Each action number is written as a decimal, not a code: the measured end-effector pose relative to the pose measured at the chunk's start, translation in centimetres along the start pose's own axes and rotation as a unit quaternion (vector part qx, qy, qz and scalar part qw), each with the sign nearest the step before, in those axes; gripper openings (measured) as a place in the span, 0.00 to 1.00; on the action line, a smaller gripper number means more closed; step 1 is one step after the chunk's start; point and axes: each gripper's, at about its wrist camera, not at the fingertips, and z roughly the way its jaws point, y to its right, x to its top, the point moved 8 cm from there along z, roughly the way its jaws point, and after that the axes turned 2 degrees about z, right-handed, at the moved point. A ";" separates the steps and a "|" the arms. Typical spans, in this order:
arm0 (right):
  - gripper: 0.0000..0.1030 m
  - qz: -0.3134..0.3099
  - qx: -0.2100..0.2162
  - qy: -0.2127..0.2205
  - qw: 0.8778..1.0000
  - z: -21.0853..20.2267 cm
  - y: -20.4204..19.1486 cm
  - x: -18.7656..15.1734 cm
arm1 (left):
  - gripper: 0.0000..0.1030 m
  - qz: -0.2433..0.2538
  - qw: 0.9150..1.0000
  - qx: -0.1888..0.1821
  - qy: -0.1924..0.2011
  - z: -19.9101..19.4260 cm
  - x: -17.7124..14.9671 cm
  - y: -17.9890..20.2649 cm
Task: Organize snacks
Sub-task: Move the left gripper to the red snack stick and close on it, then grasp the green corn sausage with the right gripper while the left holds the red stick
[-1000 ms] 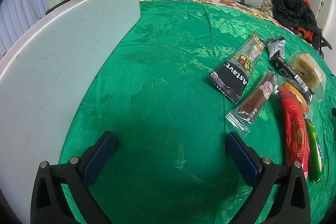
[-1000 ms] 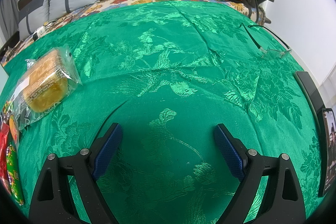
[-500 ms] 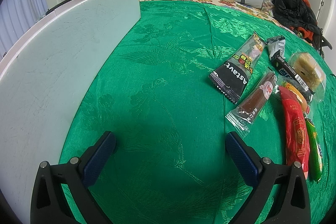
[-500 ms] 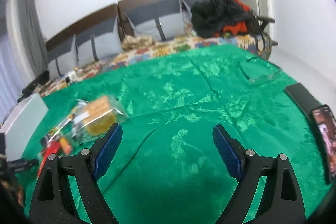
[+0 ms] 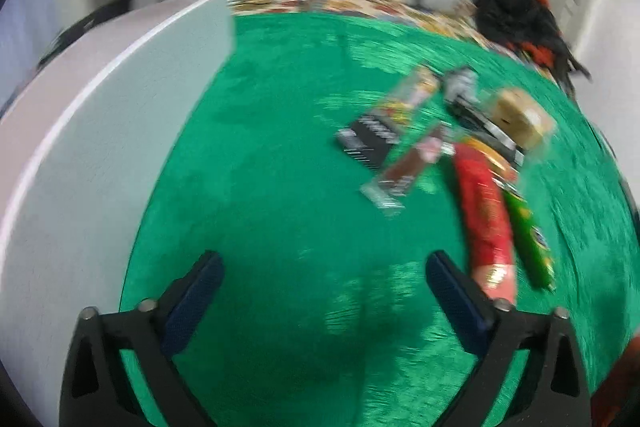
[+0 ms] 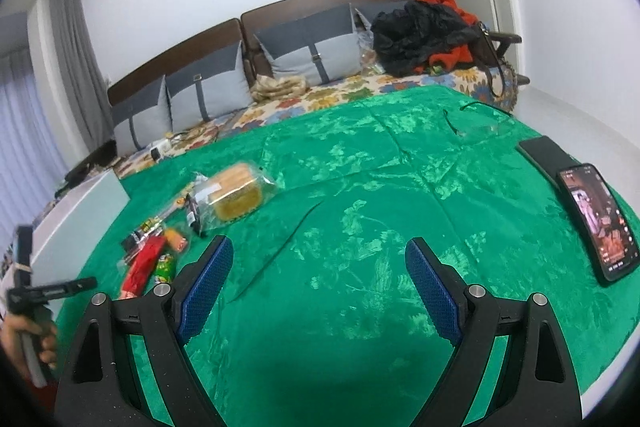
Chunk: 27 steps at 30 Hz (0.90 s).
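Observation:
Several wrapped snacks lie in a cluster on the green cloth (image 5: pixel 280 187): a black cone-shaped pack (image 5: pixel 372 135), a brown bar in clear wrap (image 5: pixel 404 171), a red sausage stick (image 5: pixel 484 219), a green stick (image 5: pixel 528 231) and a bagged cake (image 5: pixel 516 115). My left gripper (image 5: pixel 320 279) hovers over bare cloth, below and left of the snacks, its jaws closing with nothing between them. The right wrist view shows the bagged cake (image 6: pixel 236 195) and the red stick (image 6: pixel 144 263) at the left. My right gripper (image 6: pixel 318 259) stands open and empty over bare cloth.
A pale grey-white box (image 5: pixel 100 147) stands along the left edge of the cloth. At the right edge lie a phone (image 6: pixel 596 219) with a lit screen, a dark flat case (image 6: pixel 548 155) and glasses (image 6: pixel 476 127). Pillows (image 6: pixel 312 55) and a heap of clothes (image 6: pixel 428 31) sit behind.
The left gripper has lifted and tilted, and its view is now blurred. The right gripper has risen and tipped upward, so the headboard, wall and snack cluster have come into view.

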 end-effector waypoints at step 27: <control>0.86 -0.045 0.145 -0.179 0.972 4.2 -10.1 -4.3 | 0.12 -0.028 0.998 -0.049 -0.018 -5.2 -2.8 3.5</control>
